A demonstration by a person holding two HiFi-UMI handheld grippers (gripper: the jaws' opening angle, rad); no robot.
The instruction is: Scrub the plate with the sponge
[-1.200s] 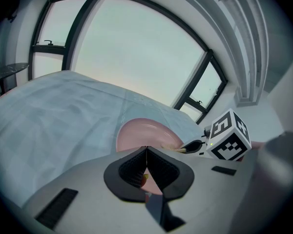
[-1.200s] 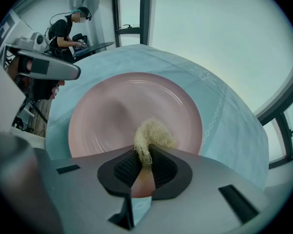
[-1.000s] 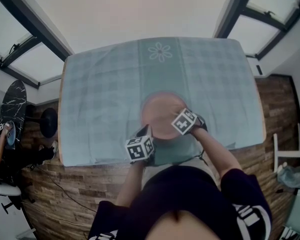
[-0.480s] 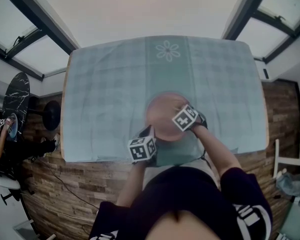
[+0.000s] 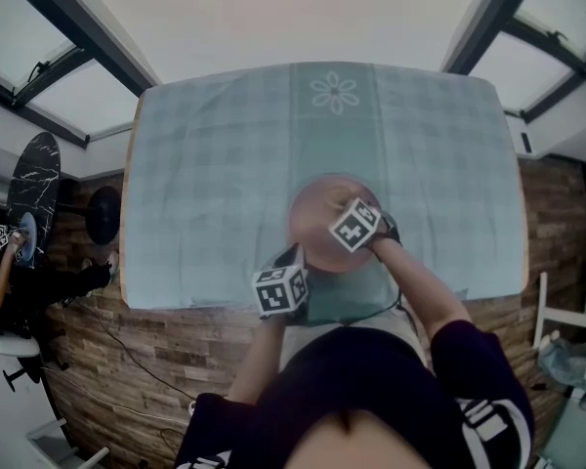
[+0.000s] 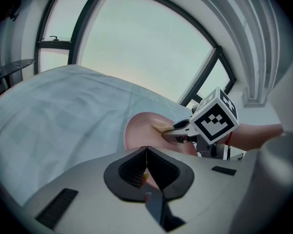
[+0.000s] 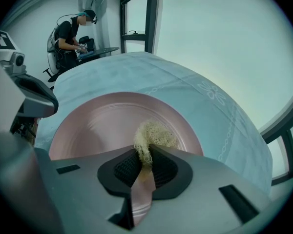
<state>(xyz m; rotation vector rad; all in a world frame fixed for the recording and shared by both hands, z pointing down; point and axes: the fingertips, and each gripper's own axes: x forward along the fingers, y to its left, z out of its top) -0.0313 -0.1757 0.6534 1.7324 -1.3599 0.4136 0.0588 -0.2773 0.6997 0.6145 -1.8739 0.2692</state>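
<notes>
Sponge [image 7: 154,135] sits pinched in my right tongs [image 7: 145,161], which have slid left toward the middle of the pink plate [image 7: 102,121], so scrubbing looks under way. My left tongs [image 6: 146,167] are closed, seemingly on the plate's near rim on the cloth-covered bench [image 5: 205,164]. Their own body hides that grip.

The plate [image 7: 112,126] is pink, the sponge [image 7: 154,133] cream, the tablecloth [image 5: 215,164] pale-blue checked.

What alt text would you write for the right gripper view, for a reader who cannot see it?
The right gripper pinches a pale, fibrous sponge over a pink plate on a light blue tablecloth. A person stands far behind.
</notes>
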